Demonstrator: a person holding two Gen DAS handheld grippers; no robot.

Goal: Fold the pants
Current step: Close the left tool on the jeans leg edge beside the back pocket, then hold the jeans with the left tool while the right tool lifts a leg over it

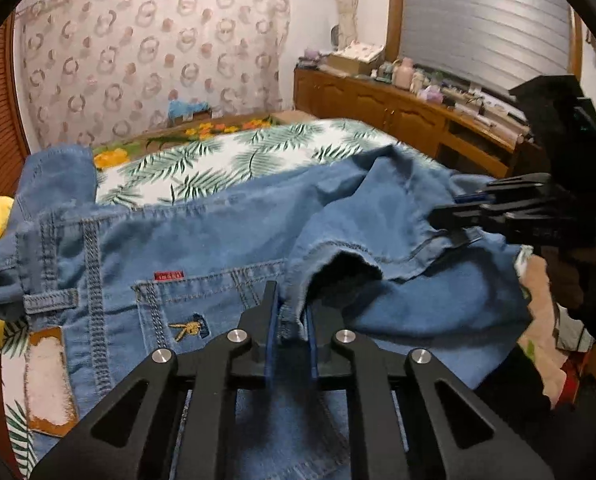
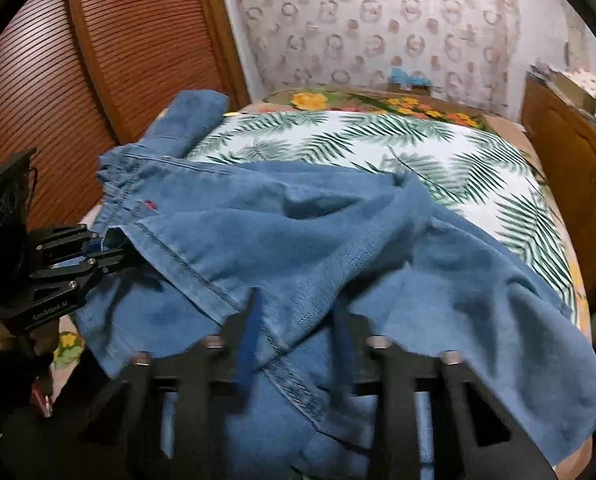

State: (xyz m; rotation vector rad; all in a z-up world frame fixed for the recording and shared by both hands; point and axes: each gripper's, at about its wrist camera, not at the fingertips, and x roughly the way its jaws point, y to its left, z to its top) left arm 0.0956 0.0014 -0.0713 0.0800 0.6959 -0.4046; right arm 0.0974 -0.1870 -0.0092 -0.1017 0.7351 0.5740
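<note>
While the blue jeans (image 1: 225,232) lay spread over the leaf-print bed cover (image 1: 201,160), filling the middle and bottom of both views, each tool had pinched a bit of the cloth. At the bottom middle of the left wrist view, the left gripper (image 1: 291,328) was clamped on a raised fold of denim beside the back pocket (image 1: 201,304) with its small yellow stitching. At the right edge of that same view, the right gripper (image 1: 454,208) bit onto another bit of the denim edge. The right wrist view was blurry, but its own tongs at the bottom middle sat close together with a ridge of cloth between them. One pant leg (image 2: 189,120) stretched off to the upper left, near the brown slatted door (image 2: 97,40). It looked like the start of a fold, with both grips just taken. Next, both hands would probably need to lift together and carry the held cloth across, keeping it flat so it lands smooth.
</note>
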